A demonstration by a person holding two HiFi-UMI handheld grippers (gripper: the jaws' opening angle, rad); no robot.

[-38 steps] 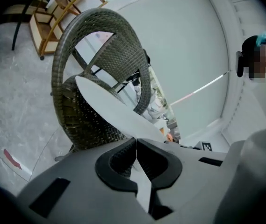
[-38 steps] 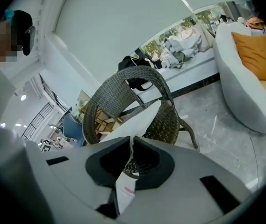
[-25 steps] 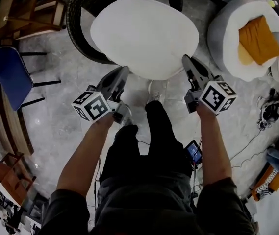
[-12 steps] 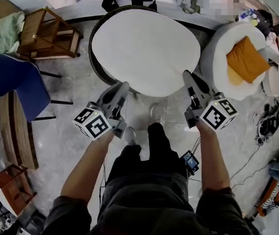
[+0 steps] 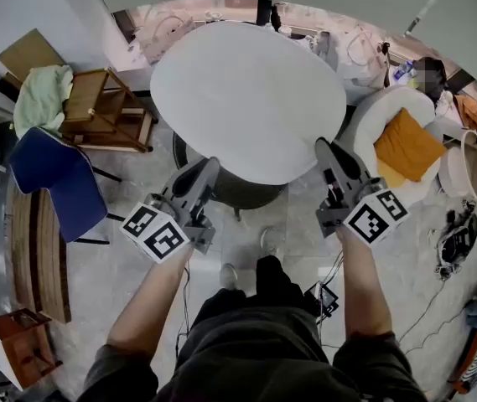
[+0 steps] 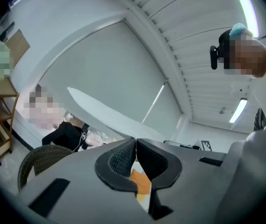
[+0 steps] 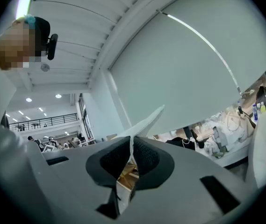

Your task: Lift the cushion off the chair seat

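Note:
The round white cushion (image 5: 246, 95) hangs in the air, well above the dark wicker chair (image 5: 242, 188) that shows under its near edge. My left gripper (image 5: 209, 167) is shut on the cushion's near left rim, and my right gripper (image 5: 322, 147) is shut on its near right rim. In the left gripper view the cushion (image 6: 104, 113) runs as a thin white sheet out of the closed jaws (image 6: 135, 143). The right gripper view shows the cushion's edge (image 7: 144, 122) pinched between the pads (image 7: 132, 146), with its underside filling the upper right.
A wooden rack (image 5: 104, 111) with a green cloth and a blue chair (image 5: 54, 178) stand at the left. A white round pouf with an orange pillow (image 5: 406, 145) sits at the right. Cables and small items lie on the floor at the far right (image 5: 460, 241).
Both grippers have risen with the cushion held between them. The cushion has come up off the wicker chair, whose seat now shows below it.

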